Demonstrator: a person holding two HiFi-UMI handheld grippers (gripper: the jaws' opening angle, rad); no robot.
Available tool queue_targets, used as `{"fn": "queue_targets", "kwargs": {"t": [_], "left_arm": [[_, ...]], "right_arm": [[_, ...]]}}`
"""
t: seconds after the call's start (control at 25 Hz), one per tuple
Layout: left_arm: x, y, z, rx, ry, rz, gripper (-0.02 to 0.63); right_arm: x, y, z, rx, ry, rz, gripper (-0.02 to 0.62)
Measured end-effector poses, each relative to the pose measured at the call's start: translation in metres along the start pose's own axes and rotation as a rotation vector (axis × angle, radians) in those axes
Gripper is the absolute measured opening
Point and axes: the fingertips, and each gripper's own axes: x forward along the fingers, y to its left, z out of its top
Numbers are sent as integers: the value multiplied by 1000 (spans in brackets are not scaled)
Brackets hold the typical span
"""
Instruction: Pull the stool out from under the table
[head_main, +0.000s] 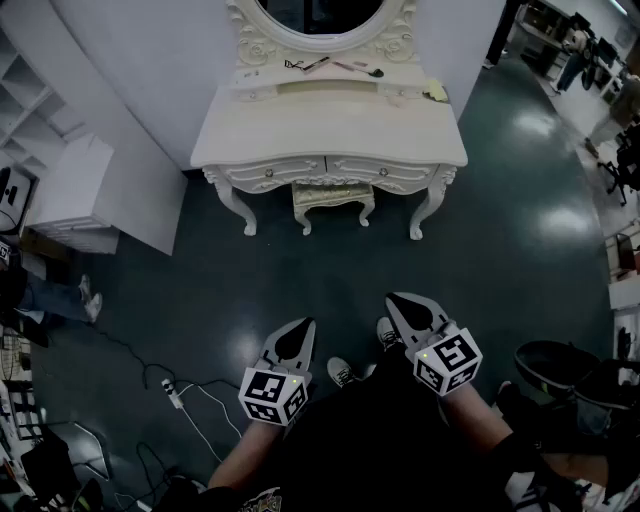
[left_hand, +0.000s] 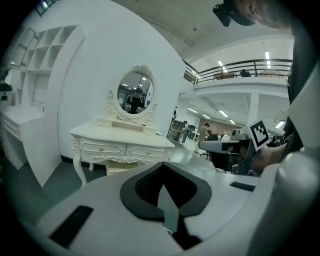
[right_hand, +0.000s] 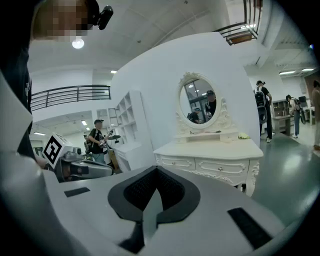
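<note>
Evidently approach stage; nothing was yet grasped.

- **Stool:** one cream padded stool with carved white legs (head_main: 333, 196) stood tucked under the surface, well ahead of both claws.
- **Surface:** one white carved dressing surface with two drawers (head_main: 330, 140) carried one oval mirror (head_main: 318, 15).
- **Claws:** two, the left claw (head_main: 306, 326) and the right claw (head_main: 397, 302), each pressed together and empty.
- **Next move, as judged:** advance to the stool, part a claw, catch a seat edge or leg, then draw backward.

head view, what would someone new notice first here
The ornate white dressing table with its oval mirror stands against the white wall at the top, a stool tucked beneath it. Nearer the bottom, the left gripper and right gripper both point toward it, shut and empty, over dark floor.
</note>
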Motion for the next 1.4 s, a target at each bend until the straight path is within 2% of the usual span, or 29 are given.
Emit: {"fn": "queue_targets", "kwargs": {"t": [0.4,0.64,1.4], "left_arm": [[-1,2,0,-2,2,3,3],[-2,3,0,-1,1,-7,3],[-4,16,-1,-31,3,5,4]], "right_arm": [[4,2,1,-4,4,9,26],[5,4,5,53,-32,28,28],[16,1,9,41,-16,46,28]]}}
